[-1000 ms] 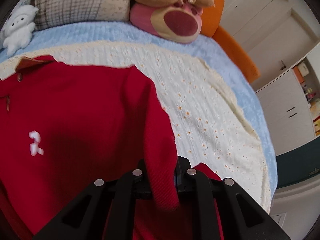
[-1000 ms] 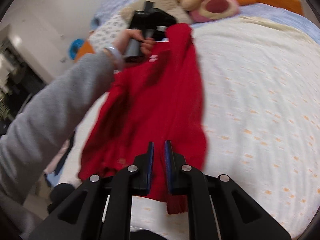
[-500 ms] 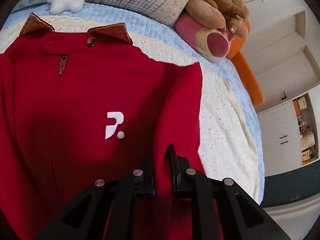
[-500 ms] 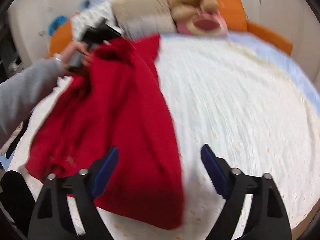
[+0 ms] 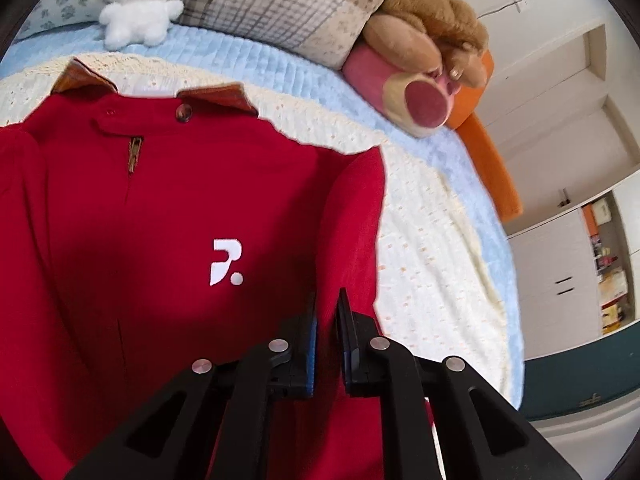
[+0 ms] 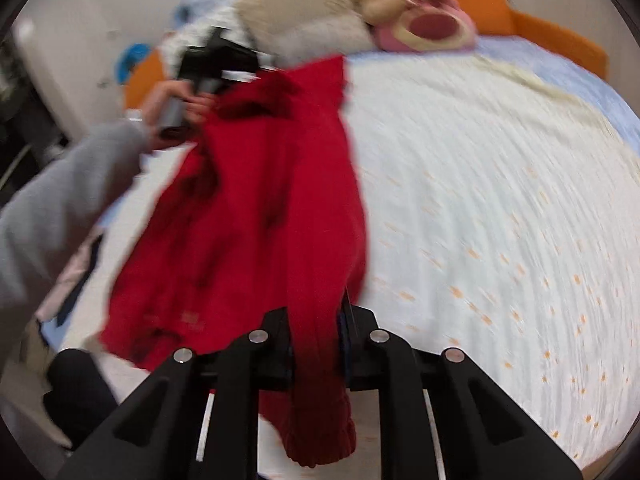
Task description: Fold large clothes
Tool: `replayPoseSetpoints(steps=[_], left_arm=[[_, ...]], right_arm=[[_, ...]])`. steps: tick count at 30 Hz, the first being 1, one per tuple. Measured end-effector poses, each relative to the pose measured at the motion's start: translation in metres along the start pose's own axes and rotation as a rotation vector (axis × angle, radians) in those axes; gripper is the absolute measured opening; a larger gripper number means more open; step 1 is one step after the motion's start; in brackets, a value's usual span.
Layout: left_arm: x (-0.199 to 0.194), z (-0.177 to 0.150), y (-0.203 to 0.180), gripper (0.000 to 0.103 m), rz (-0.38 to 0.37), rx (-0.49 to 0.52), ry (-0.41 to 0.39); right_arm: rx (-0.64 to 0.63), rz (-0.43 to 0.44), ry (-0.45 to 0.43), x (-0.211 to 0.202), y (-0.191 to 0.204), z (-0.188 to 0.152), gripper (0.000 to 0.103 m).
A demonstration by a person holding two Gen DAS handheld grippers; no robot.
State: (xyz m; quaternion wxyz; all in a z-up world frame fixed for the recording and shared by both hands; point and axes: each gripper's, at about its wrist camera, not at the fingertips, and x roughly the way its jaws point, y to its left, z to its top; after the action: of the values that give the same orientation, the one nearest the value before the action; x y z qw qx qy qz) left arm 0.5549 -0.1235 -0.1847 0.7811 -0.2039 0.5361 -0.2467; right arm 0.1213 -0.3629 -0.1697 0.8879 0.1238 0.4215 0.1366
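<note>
Right gripper point(image 6: 316, 344), 6 o'clock in the right wrist view: jaws have just been closing and now pinch a bunched red sleeve, its cuff point(image 6: 320, 436) hanging below the fingers. Frame is blurred, so how deep the bite goes I cannot tell.

Left gripper point(image 5: 326, 340), 6 o'clock in the left wrist view: pressed together on a fold of the red jacket point(image 5: 160, 260) at its right edge.

Jacket is front-up on the cream bedspread point(image 5: 432, 248), running to 12 o'clock; collar point(image 5: 212, 94) at 11, logo point(image 5: 226, 262) mid-frame.

Farther out: pink plush point(image 5: 416, 100) at 1 o'clock, white lamb toy point(image 5: 140, 4) at 11.

Risks, as I judge them:
- Shallow sleeve bite: cuff slips out on the pull.
- Uneven pull between the two grippers twists the body and wrinkles the fold.
- Dragging could ruck the bedspread.
</note>
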Motion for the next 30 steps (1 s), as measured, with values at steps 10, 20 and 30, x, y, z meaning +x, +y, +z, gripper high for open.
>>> replayPoseSetpoints(steps=[10,20,30], left_arm=[[-0.053,0.001,0.035,0.016,0.033,0.054,-0.026],[-0.006,-0.049,0.014,0.027,-0.03,0.062,0.124],[-0.02,-0.084,0.004,0.075,-0.044,-0.074,0.076]], right_arm=[[-0.208,0.242,-0.016,0.01,0.123,0.035,0.017],[-0.199,0.241,0.022,0.026,0.128,0.035,0.017],[-0.172,0.284,0.033,0.035,0.113,0.025,0.019]])
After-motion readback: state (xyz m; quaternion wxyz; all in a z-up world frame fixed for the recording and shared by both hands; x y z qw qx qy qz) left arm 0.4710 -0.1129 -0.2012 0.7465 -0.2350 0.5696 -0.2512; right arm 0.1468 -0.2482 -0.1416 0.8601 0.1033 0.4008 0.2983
